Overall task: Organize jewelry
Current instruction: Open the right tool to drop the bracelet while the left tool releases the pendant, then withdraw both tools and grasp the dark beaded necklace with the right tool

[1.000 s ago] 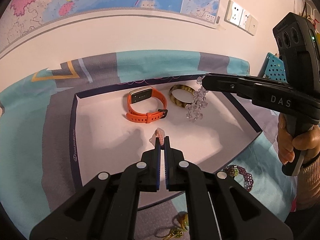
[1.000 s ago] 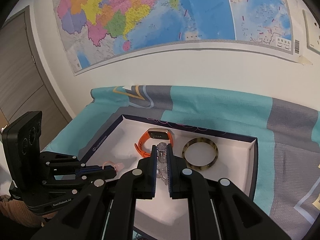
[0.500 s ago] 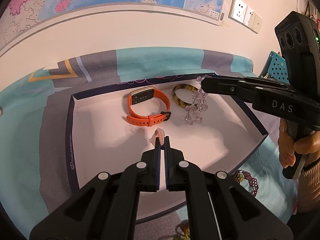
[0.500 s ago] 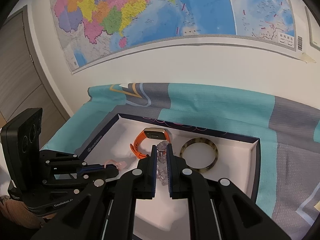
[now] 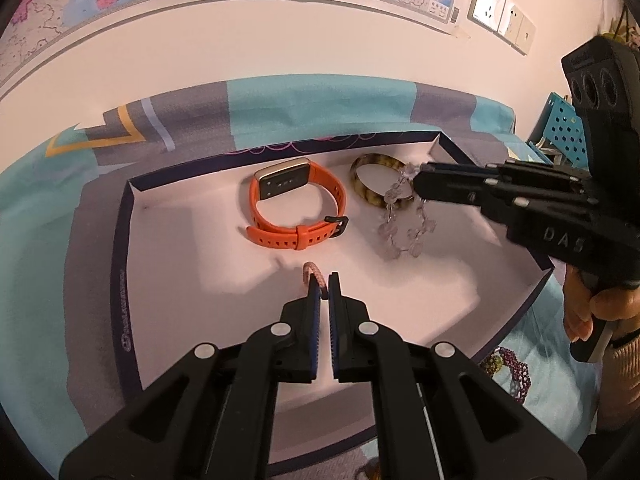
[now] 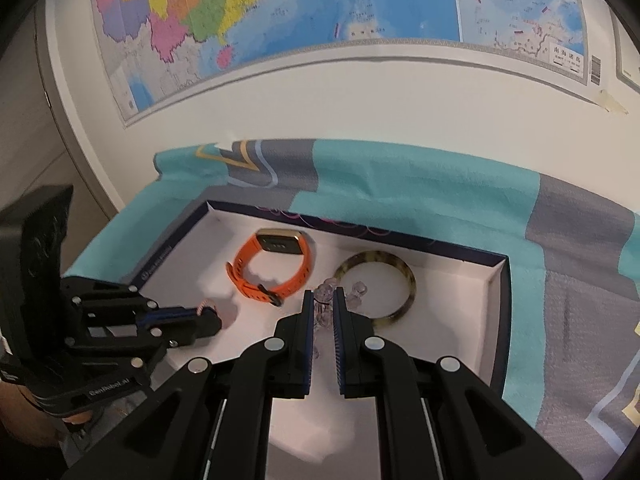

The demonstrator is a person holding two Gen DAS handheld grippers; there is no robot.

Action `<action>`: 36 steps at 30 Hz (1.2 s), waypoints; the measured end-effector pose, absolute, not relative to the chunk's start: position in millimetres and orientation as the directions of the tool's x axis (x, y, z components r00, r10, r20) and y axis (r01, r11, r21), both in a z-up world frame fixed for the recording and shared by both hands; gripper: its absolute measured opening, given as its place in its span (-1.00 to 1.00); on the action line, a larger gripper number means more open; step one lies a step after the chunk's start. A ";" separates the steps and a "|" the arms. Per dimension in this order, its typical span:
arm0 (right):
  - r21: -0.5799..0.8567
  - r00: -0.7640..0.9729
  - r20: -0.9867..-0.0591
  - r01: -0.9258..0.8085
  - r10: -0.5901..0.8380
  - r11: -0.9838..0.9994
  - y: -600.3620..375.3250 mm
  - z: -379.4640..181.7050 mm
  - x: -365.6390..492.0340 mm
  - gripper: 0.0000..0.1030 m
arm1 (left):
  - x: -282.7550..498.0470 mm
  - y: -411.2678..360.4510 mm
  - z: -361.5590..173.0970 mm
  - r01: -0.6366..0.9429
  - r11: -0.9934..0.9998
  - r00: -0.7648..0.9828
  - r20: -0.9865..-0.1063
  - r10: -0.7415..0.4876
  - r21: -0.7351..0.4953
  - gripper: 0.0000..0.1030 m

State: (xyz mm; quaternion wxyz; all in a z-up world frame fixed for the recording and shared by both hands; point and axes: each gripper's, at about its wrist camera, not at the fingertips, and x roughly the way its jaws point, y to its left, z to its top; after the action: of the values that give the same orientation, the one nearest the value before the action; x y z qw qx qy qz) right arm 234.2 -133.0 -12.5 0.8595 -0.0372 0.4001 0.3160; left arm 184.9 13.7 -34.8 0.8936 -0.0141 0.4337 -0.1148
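Note:
A white tray with a dark rim [image 5: 120, 264] [image 6: 502, 308] lies on a teal and grey cloth. In it lie an orange watch [image 5: 298, 204] [image 6: 276, 266] and a tortoiseshell bangle [image 5: 370, 184] [image 6: 380, 280]. My left gripper [image 5: 323, 282] [image 6: 212, 314] is shut on a pink woven bracelet [image 5: 314, 274] [image 6: 206, 306] over the tray's near left part. My right gripper [image 6: 322, 298] [image 5: 418, 176] is shut on a clear crystal bead bracelet [image 5: 404, 224] [image 6: 330, 300], which hangs down by the bangle, its lower beads at the tray floor.
A dark red beaded bracelet [image 5: 514, 368] lies on the cloth outside the tray's right rim. A blue perforated box [image 5: 560, 128] stands at the far right. A wall with a map [image 6: 320, 20] and sockets [image 5: 500, 16] is behind the table.
Both grippers have come lower and closer into the tray. The crystal bracelet has dropped down beside the bangle. The pink bracelet stays gripped.

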 end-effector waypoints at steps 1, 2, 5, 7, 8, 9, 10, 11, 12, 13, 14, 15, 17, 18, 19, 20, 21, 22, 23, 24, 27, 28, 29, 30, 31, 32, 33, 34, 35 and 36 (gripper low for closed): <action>0.181 0.482 -0.716 -0.571 0.506 0.801 -132.8 -14.1 234.7 -0.85 | 185.8 13.1 -34.6 0.194 0.973 0.597 -0.772 -0.218 -0.125 -0.91; 0.178 0.481 -0.719 -0.571 0.502 0.802 -132.8 -15.3 234.7 -0.85 | 187.3 12.4 -34.3 0.195 0.973 0.596 -0.772 -0.219 -0.125 -0.90; 0.170 0.481 -0.726 -0.568 0.492 0.805 -133.8 -18.7 234.9 -0.82 | 189.3 10.3 -34.4 0.199 0.972 0.594 -0.774 -0.220 -0.123 -0.81; 0.167 0.480 -0.731 -0.564 0.485 0.809 -135.3 -20.3 235.4 -0.82 | 189.0 8.8 -34.4 0.202 0.972 0.596 -0.773 -0.218 -0.118 -0.78; 0.166 0.481 -0.732 -0.561 0.482 0.811 -136.2 -20.8 235.4 -0.82 | 188.7 9.1 -34.3 0.204 0.972 0.596 -0.773 -0.219 -0.118 -0.76; 0.166 0.482 -0.733 -0.558 0.480 0.813 -137.4 -21.5 235.1 -0.81 | 187.4 9.2 -33.8 0.204 0.972 0.599 -0.770 -0.218 -0.117 -0.76; 0.166 0.481 -0.734 -0.557 0.480 0.814 -138.3 -21.9 234.6 -0.79 | 186.0 9.7 -33.1 0.203 0.972 0.603 -0.768 -0.217 -0.116 -0.74; 0.164 0.482 -0.735 -0.555 0.477 0.815 -139.7 -22.6 234.0 -0.78 | 184.9 10.6 -32.6 0.203 0.972 0.605 -0.765 -0.218 -0.116 -0.72; 0.161 0.483 -0.737 -0.553 0.472 0.818 -141.2 -23.5 233.3 -0.78 | 182.4 11.2 -30.9 0.205 0.972 0.611 -0.760 -0.221 -0.117 -0.70; 0.162 0.484 -0.739 -0.548 0.469 0.821 -143.2 -24.5 232.7 -0.78 | 179.5 11.7 -28.8 0.207 0.972 0.619 -0.754 -0.220 -0.114 -0.63; 0.165 0.483 -0.740 -0.544 0.468 0.823 -144.9 -25.1 232.3 -0.76 | 176.4 12.3 -26.6 0.204 0.973 0.627 -0.749 -0.214 -0.107 -0.55; 0.167 0.484 -0.741 -0.537 0.465 0.827 -147.9 -25.8 231.4 -0.74 | 172.9 13.0 -24.2 0.203 0.974 0.636 -0.743 -0.208 -0.099 -0.50; 0.169 0.489 -0.740 -0.529 0.461 0.832 -152.7 -26.1 228.7 -0.65 | 166.9 13.9 -19.9 0.204 0.975 0.651 -0.731 -0.204 -0.091 -0.34; 0.173 0.491 -0.738 -0.524 0.462 0.834 -155.6 -25.3 227.0 -0.63 | 163.9 14.6 -18.1 0.200 0.976 0.659 -0.726 -0.199 -0.086 -0.32; 0.178 0.493 -0.736 -0.522 0.465 0.834 -157.9 -23.8 224.4 -0.58 | 160.9 15.5 -16.6 0.198 0.977 0.664 -0.721 -0.197 -0.085 -0.31; 0.179 0.494 -0.733 -0.523 0.468 0.833 -159.0 -22.5 222.3 -0.53 | 156.8 17.2 -14.7 0.194 0.977 0.669 -0.717 -0.197 -0.088 -0.31; 0.180 0.496 -0.730 -0.525 0.471 0.832 -160.8 -20.5 218.7 -0.50 | 153.9 18.5 -13.2 0.190 0.978 0.673 -0.713 -0.195 -0.088 -0.31; 0.180 0.497 -0.725 -0.531 0.477 0.828 -163.2 -17.6 213.0 -0.47 | 150.5 20.1 -11.5 0.188 0.978 0.679 -0.708 -0.195 -0.090 -0.30; 0.178 0.498 -0.721 -0.538 0.481 0.824 -164.7 -15.4 208.9 -0.46 | 146.4 22.1 -9.8 0.185 0.978 0.685 -0.702 -0.195 -0.091 -0.29; 0.176 0.499 -0.716 -0.547 0.488 0.818 -166.3 -12.0 202.9 -0.45 | 141.1 24.4 -7.0 0.182 0.979 0.694 -0.693 -0.194 -0.091 -0.28; 0.164 0.502 -0.698 -0.582 0.511 0.797 -171.3 -0.7 181.7 -0.39 | 125.9 31.2 -1.0 0.180 0.978 0.712 -0.672 -0.202 -0.103 -0.19; 0.161 0.501 -0.692 -0.595 0.520 0.787 -172.8 2.1 174.1 -0.36 | 120.5 33.3 0.5 0.174 0.979 0.718 -0.666 -0.199 -0.104 -0.17; 0.158 0.499 -0.689 -0.604 0.525 0.781 -173.1 4.0 167.9 -0.35 | 114.9 35.2 1.3 0.174 0.979 0.722 -0.662 -0.201 -0.108 -0.17; 0.150 0.499 -0.686 -0.614 0.529 0.775 -174.2 5.8 158.9 -0.35 | 110.2 36.0 1.6 0.175 0.979 0.724 -0.659 -0.203 -0.108 -0.17; 0.146 0.496 -0.685 -0.624 0.533 0.768 -175.2 6.7 150.2 -0.35 | 104.3 36.3 1.7 0.176 0.979 0.727 -0.657 -0.200 -0.104 -0.16; 0.146 0.491 -0.686 -0.630 0.537 0.763 -175.7 6.7 144.9 -0.35 | 100.7 36.7 1.3 0.177 0.979 0.729 -0.656 -0.198 -0.099 -0.15; 0.146 0.482 -0.689 -0.639 0.541 0.755 -176.4 5.3 136.8 -0.35 | 95.8 36.7 0.9 0.177 0.980 0.731 -0.655 -0.193 -0.091 -0.15; 0.149 0.471 -0.695 -0.645 0.543 0.750 -177.7 2.6 129.8 -0.35 | 91.0 36.3 0.2 0.180 0.980 0.732 -0.654 -0.192 -0.087 -0.14; 0.153 0.458 -0.704 -0.648 0.543 0.746 -178.2 -0.8 125.6 -0.35 | 85.7 36.1 -0.9 0.185 0.979 0.731 -0.654 -0.195 -0.085 -0.13; 0.156 0.450 -0.712 -0.648 0.539 0.746 -178.7 -4.1 122.2 -0.35 | 80.9 36.1 -2.2 0.187 0.979 0.730 -0.656 -0.193 -0.081 -0.13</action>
State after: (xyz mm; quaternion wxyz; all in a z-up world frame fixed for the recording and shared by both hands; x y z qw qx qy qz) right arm 122.2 -178.7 -4.1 0.8486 -0.0692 0.3908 0.3497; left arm 80.9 36.1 -2.2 0.9300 -0.0045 0.3529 -0.1022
